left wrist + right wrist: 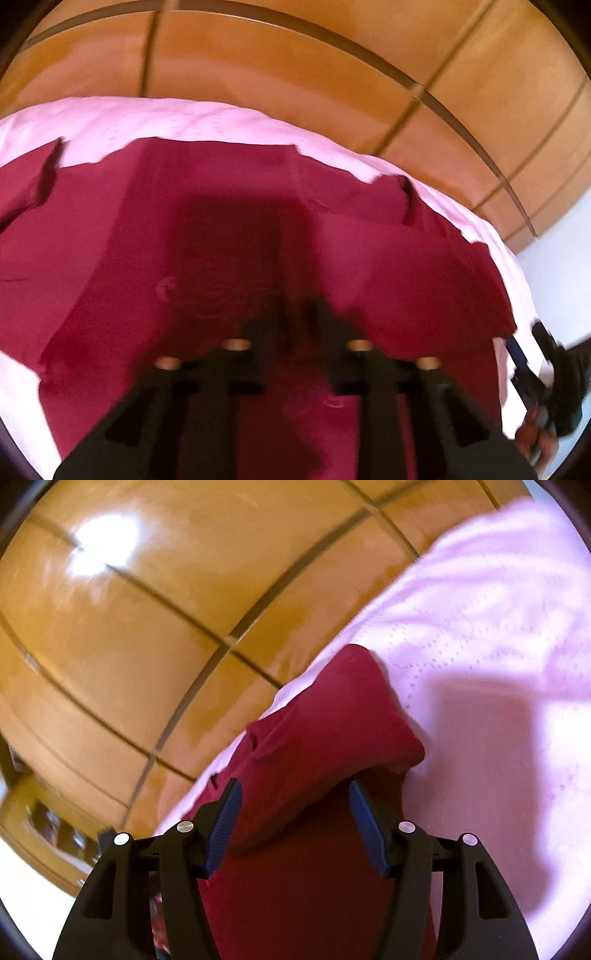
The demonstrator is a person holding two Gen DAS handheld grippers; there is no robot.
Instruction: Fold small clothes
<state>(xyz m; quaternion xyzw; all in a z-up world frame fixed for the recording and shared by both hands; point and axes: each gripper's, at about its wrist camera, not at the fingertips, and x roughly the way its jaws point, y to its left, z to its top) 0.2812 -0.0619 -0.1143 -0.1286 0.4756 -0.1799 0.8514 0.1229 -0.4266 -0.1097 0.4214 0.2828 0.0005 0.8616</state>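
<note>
A dark red garment lies spread on a pale pink bedcover. In the left wrist view my left gripper hovers low over its middle; the view is blurred and the fingertips stand a small gap apart, with no cloth seen between them. In the right wrist view my right gripper is open, its blue ribbed pads on either side of a raised fold of the red garment near the bed's edge. The right gripper also shows at the right edge of the left wrist view.
A wooden wardrobe with dark seams stands behind the bed and also fills the left of the right wrist view. The pink bedcover stretches to the right. A white wall is at far right.
</note>
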